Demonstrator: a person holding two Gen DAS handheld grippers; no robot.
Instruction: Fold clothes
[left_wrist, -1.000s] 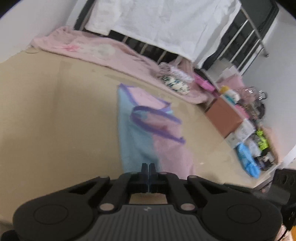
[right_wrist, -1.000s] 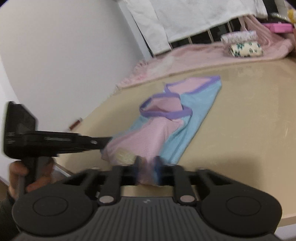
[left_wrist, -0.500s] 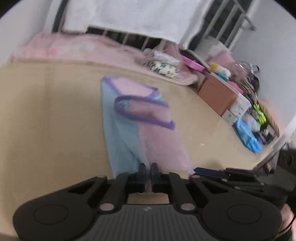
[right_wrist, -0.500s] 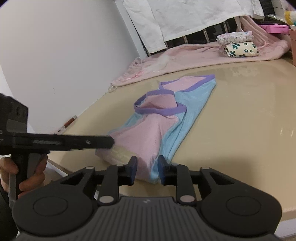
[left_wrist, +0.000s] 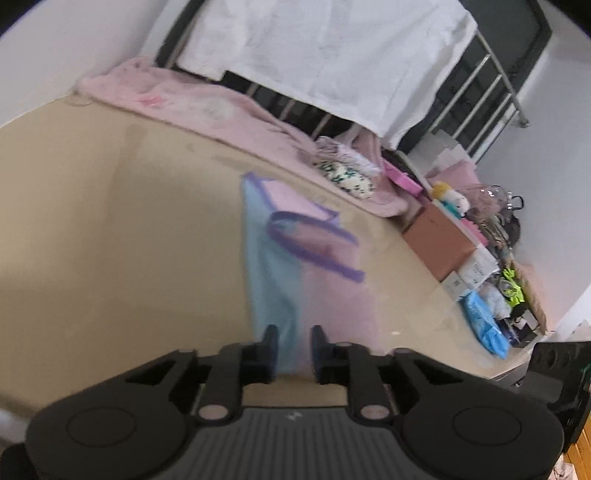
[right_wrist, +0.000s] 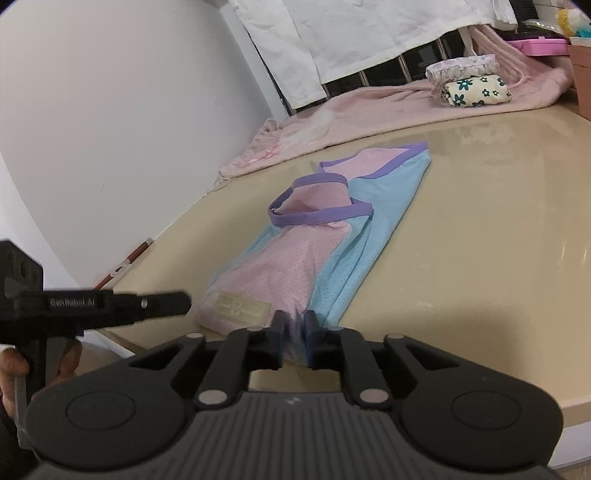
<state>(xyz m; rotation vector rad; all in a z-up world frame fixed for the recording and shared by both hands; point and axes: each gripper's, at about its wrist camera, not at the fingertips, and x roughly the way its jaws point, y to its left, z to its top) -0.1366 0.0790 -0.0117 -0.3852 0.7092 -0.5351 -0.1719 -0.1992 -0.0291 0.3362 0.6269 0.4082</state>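
The top (right_wrist: 325, 243) lies folded into a long strip, hem at the worktop's (right_wrist: 480, 229) near edge. My left claw (left_wrist: 293, 349) and right claw (right_wrist: 293, 336) are spread, gripping nothing. By my guess, a crosswise fold remains.

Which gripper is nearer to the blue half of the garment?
Right. The right gripper is at the near hem, where pink meets the blue half; the left gripper is beside the pink corner.

Both cameras sit low at the near edge of the tabletop (left_wrist: 110, 240), each looking out over its own tongs. Both see the same pink and blue top (right_wrist: 332, 236), very close, and the pink blanket (right_wrist: 369, 107) far behind.
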